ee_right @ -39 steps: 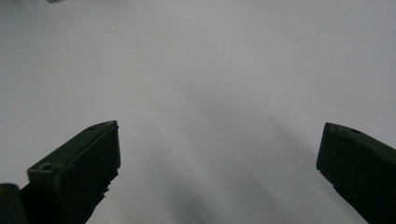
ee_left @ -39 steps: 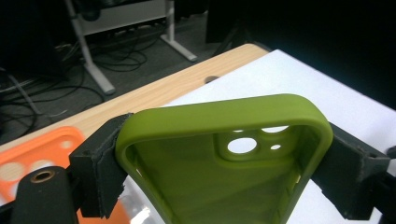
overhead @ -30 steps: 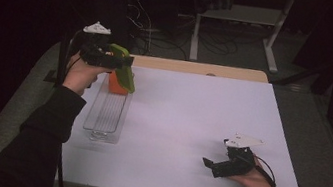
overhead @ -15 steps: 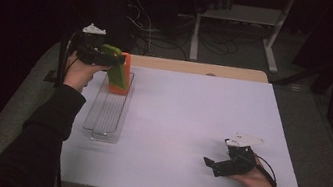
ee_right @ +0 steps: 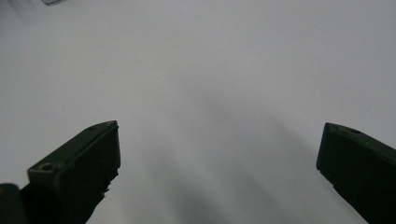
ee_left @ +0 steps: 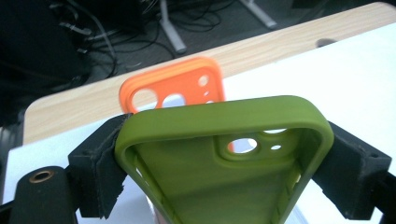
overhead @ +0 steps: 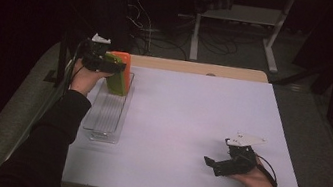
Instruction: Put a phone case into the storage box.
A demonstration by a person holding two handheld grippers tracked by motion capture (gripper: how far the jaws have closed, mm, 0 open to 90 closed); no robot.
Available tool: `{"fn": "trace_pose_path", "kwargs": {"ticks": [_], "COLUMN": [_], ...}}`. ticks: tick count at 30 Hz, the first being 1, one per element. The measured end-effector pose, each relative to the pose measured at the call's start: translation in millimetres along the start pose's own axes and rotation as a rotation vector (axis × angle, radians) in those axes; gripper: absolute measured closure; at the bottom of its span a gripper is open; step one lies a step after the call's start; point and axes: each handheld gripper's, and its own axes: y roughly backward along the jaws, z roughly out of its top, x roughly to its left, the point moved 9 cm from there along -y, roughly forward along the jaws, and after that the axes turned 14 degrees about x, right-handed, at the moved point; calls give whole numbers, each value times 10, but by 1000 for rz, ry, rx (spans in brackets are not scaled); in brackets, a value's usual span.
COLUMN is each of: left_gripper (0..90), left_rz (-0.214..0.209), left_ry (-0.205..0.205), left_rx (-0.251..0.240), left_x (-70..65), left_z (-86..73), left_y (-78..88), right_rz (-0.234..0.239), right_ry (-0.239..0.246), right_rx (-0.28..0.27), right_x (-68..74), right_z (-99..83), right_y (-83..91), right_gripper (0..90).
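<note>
Left gripper [overhead: 108, 66], high view: clamped on a green phone case [overhead: 116, 81] at the far-left corner of the desk [overhead: 189, 127], over the far end of a clear plastic tray [overhead: 108, 114]. An orange phone case [overhead: 125, 66] stands upright in that far end, just behind the green one. The tray is long, narrow and ribbed, its long axis running away from the person; the rest of it holds nothing. Right gripper [overhead: 211, 162] rests low at the near-right of the white desk surface, jaws apart, holding nothing.

Left gripper view: the jaws press the green phone case [ee_left: 224, 158] on its two long sides. It is soft-looking, matte, with rounded corners; its hollow inside faces the camera, camera-cutout end pointing away. The orange phone case [ee_left: 173, 86] stands beyond, cutouts uppermost.

Right gripper view: the black jaws stand wide apart over bare white desk [ee_right: 210, 93].
</note>
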Motion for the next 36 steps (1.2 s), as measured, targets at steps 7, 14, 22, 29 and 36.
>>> {"fn": "trace_pose_path", "kwargs": {"ticks": [7, 14, 22, 29, 36], "left_gripper": [131, 128, 123, 108, 73], "left_rz": [17, 35, 64, 58, 33], "left_ry": [28, 32, 33, 26, 48], "left_rx": [14, 15, 10, -6, -7], "left_x": [39, 50, 45, 8, 13], "left_z": [-68, -82, -64, -33, -37], "left_y": [-129, -211, -290, -365, -415], "right_rz": [4, 10, 13, 13, 19], "right_ry": [-2, -1, 1, 3, -3], "right_rx": [-8, -9, -11, -12, -16], "right_x": [1, 8, 9, 4, 5], "right_z": [10, 12, 12, 15, 17], "right_y": [12, 10, 13, 16, 23], "right_gripper": [0, 0, 0, 0, 0]}}
